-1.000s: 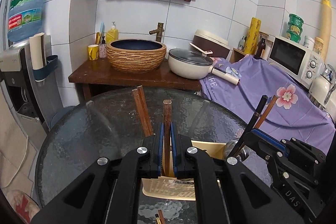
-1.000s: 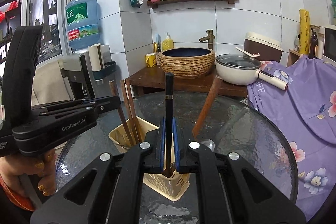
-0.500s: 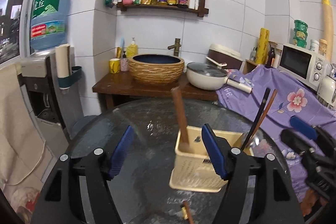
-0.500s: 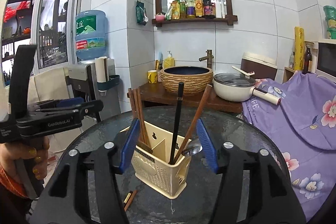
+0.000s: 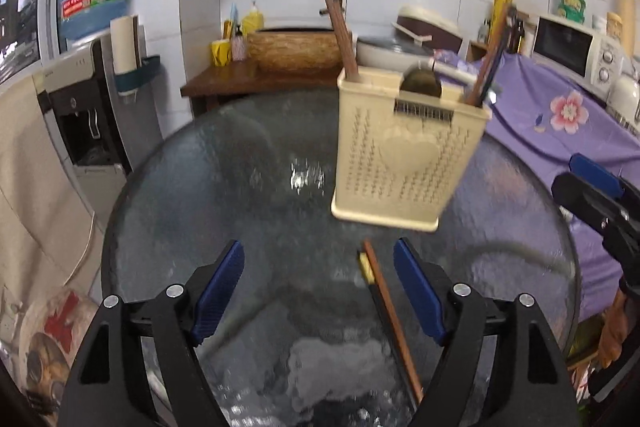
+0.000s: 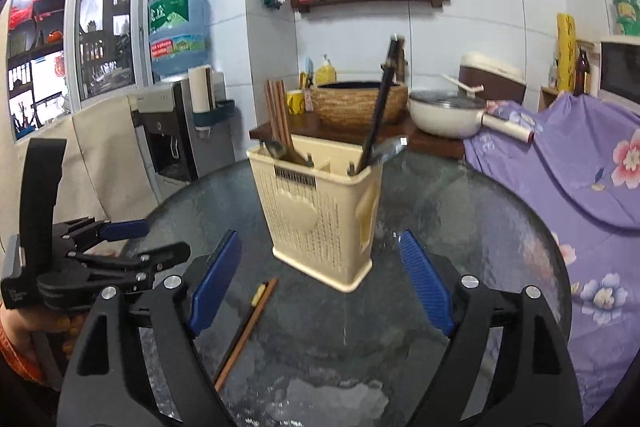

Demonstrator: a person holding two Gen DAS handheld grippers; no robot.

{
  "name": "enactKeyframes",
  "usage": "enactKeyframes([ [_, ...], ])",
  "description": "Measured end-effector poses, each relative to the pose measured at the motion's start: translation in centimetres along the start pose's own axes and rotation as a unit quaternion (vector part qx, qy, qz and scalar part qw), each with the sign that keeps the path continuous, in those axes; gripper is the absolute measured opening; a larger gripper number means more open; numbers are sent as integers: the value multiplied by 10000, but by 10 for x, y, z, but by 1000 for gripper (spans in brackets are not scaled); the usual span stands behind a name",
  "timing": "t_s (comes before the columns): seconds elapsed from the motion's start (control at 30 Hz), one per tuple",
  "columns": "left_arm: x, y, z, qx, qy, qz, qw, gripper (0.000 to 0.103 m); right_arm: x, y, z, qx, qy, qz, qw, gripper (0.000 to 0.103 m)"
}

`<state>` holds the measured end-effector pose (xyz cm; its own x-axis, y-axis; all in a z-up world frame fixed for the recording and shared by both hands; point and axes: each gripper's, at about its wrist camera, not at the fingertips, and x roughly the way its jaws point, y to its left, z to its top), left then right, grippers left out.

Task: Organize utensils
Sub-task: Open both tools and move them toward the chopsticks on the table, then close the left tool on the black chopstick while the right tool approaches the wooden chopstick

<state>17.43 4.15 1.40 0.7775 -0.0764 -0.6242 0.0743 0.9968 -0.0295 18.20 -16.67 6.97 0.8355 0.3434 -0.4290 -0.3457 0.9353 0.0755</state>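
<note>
The surface (image 6: pixel 460 211) was a round top of dark, dimpled glass that caught pale glare. A cream perforated utensil holder (image 6: pixel 320 219) stood upright on it near the middle. Just in front of the holder a pair of chopsticks (image 6: pixel 244 331) lay flat on the glass, one brown, one dark with a pale tip, side by side.
</note>
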Motion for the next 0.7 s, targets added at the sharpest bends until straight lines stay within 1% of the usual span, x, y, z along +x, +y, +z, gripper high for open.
enactKeyframes([
  [0.1,6,-4,-20,31,214,63,9997,75,4,-4,-19,50,173,-146,9997,81],
  [0.13,8,-5,-25,40,297,26,9995,75,6,-7,-26,69,249,-220,9994,81],
  [0.23,14,-12,-39,149,512,-57,9986,75,10,-18,-42,297,455,-251,9982,81],
  [0.37,20,-24,-51,270,681,-212,9971,74,15,-35,-61,585,674,-330,9955,81],
  [0.5,26,-35,-58,482,773,-182,9957,69,17,-42,-70,714,798,-341,9937,81],
  [0.57,27,-37,-60,486,816,-219,9952,69,17,-44,-72,720,815,-355,9934,81],
  [0.63,30,-37,-64,510,881,-152,9947,65,16,-44,-73,735,831,-342,9932,81],
  [0.7,32,-35,-66,460,937,-164,9944,62,16,-43,-73,734,831,-319,9933,81],
])
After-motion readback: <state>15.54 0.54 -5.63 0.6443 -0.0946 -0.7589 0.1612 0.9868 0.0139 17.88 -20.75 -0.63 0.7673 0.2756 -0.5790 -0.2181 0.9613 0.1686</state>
